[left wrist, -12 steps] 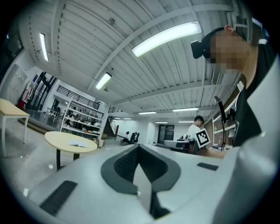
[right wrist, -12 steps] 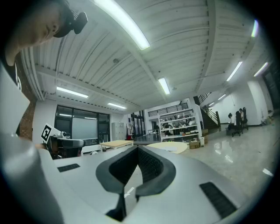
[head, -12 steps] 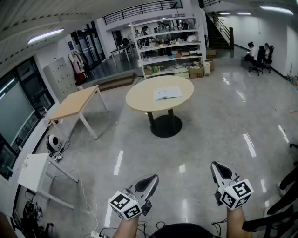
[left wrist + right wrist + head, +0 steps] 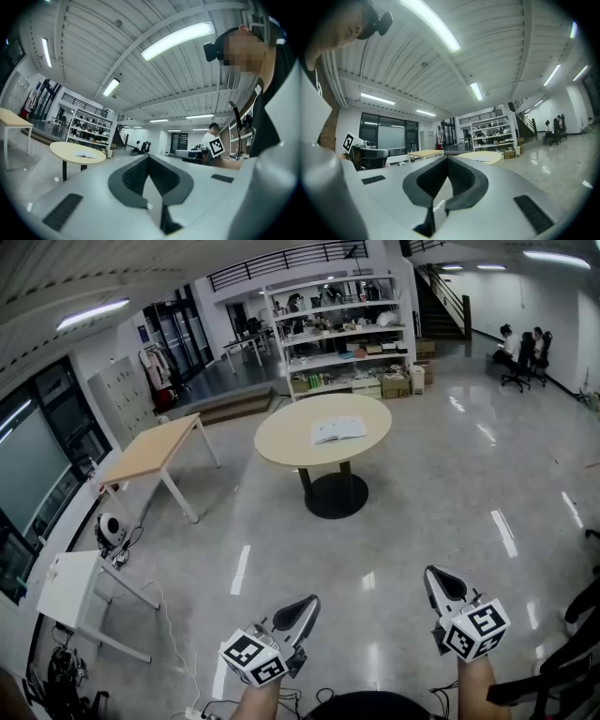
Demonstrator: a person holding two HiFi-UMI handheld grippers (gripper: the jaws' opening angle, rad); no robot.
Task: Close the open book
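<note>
Plainly, the open book [image 4: 337, 430] lies on the round table [image 4: 281, 442] at twelve o'clock, well apart from the person. The left gripper [image 4: 302, 606] at seven o'clock and the right gripper [image 4: 439, 579] at five are carried level, jaws pressed together on nothing, likely because walking over comes first.

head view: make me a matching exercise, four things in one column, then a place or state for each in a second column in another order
Things:
1. book
2. wooden rectangular table
3. shelving unit
4. right gripper

Places or states:
A. at the back, beyond the round table
B. shut and empty, low in the picture
C. lying open on the round table
D. left of the round table in the picture

Pairs: 1-C, 2-D, 3-A, 4-B
</note>
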